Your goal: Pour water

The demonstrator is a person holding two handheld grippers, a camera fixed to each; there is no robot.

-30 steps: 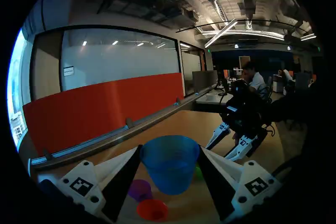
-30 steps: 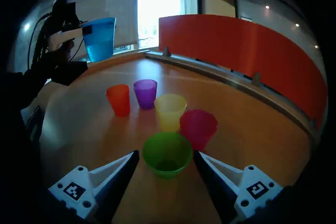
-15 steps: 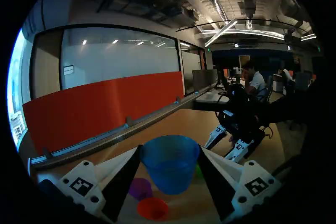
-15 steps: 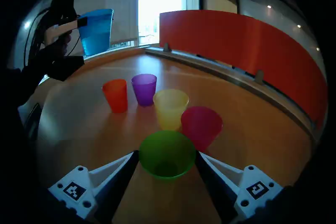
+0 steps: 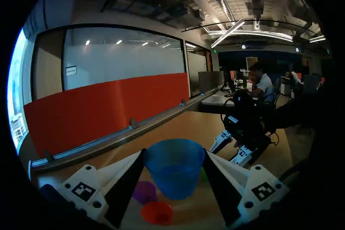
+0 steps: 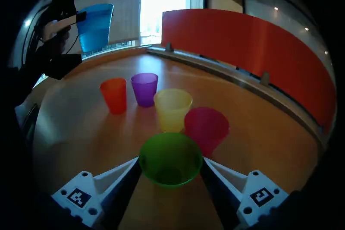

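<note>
A: Left gripper (image 5: pixel 173 155) is clamped on the blue cup (image 5: pixel 174 180), one finger pressing each side. The cup is upright with water partway up.

B: In the right gripper view that cup rides high at far left, well above the table (image 6: pixel 267 143).

A: Right gripper (image 6: pixel 170 162) has its fingers tight against both sides of the green cup (image 6: pixel 170 176). It's the nearest cup and looks empty.

B: Just behind it are the pink cup (image 6: pixel 207 127) on the right and the yellow cup (image 6: pixel 172 110). Farther left are the purple cup (image 6: pixel 144 89) and orange cup (image 6: pixel 114 95).

A: So no pour yet. I'd call this the carry-over.

B: Agreed. The two held cups are well apart. The blue one needs to come across and down until its lip hangs just over the green rim.

A: Then tilt slowly, I'd say. It isn't full, so it'll take a good lean before anything runs.

B: And the green cup wants holding level and steady. Thin plastic like that probably flexes under a squeeze.

A: Pink and yellow crowd in close. Drawing green toward the near side would give room and keep splashes off them.
</note>
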